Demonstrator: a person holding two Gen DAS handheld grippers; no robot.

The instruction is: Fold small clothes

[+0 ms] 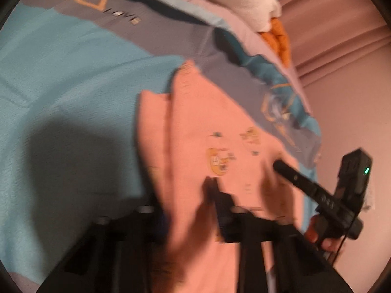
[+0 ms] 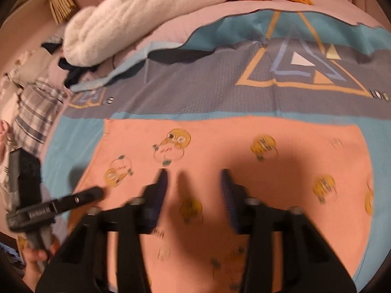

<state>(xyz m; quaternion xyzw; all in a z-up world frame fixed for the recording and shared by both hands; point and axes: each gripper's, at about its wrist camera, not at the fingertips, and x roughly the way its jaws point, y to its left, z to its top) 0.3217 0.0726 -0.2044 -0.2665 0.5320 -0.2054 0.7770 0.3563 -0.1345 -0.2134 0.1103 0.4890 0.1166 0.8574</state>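
Pink cloth (image 2: 244,141) lies flat mid-bed on the blanket (image 2: 195,97), right gripper (image 2: 194,178) spread above it, left gripper (image 1: 195,195) seemingly pinching a fold but too blurry to tell, so a weak grip could drop it.

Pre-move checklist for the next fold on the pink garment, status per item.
1. Right gripper open over the pink garment: ok, jaws apart, nothing between them.
2. Left gripper at the garment's edge: ok in the right wrist view; open or shut: cannot tell.
3. Cloth caught in the left gripper: cannot tell, the left wrist view is blurred and cloth hides the fingers.
4. Garment flat on the bedspread: not ok, one side is already doubled over.
5. White blanket off the garment: ok.
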